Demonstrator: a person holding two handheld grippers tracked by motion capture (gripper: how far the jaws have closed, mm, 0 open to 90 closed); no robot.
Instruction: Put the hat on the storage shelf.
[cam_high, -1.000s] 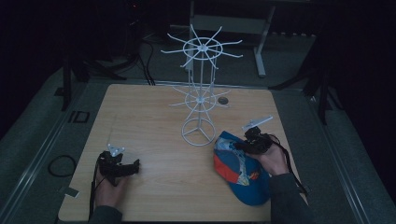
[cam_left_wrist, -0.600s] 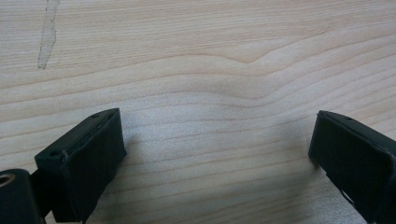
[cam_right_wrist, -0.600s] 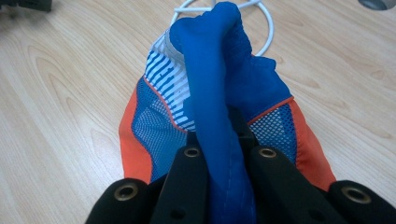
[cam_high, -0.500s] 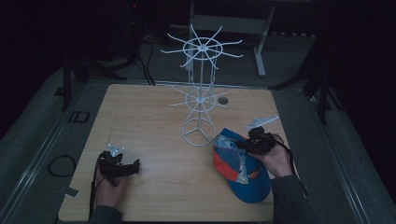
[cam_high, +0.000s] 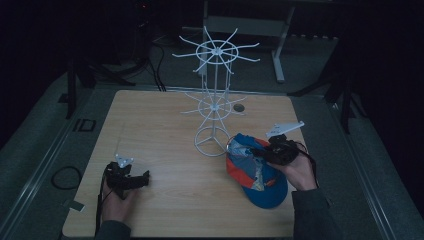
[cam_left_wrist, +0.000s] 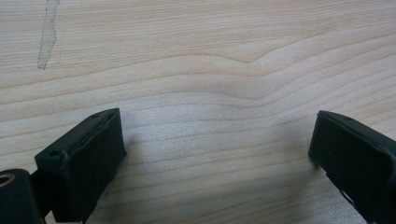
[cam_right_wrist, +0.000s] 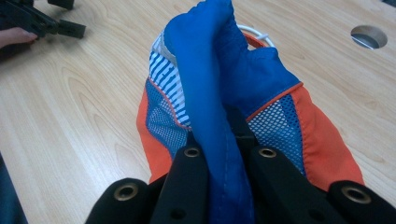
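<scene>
Here, lower right of the high view, the right claw (cam_high: 256, 153) pinches a fold of the blue-and-orange cap (cam_high: 260, 176), brim toward the bottom edge, on the desk (cam_high: 165, 125); left claw (cam_high: 142, 179) spread.

The left gripper (cam_high: 131, 179) rests low near the table's front-left, held in the person's left hand (cam_high: 116, 204), its jaws spread wide apart. The right gripper (cam_high: 270, 151), held in the right hand (cam_high: 299, 171), has its jaws pinched together on a fold of blue cap (cam_right_wrist: 210, 93) fabric.
</scene>
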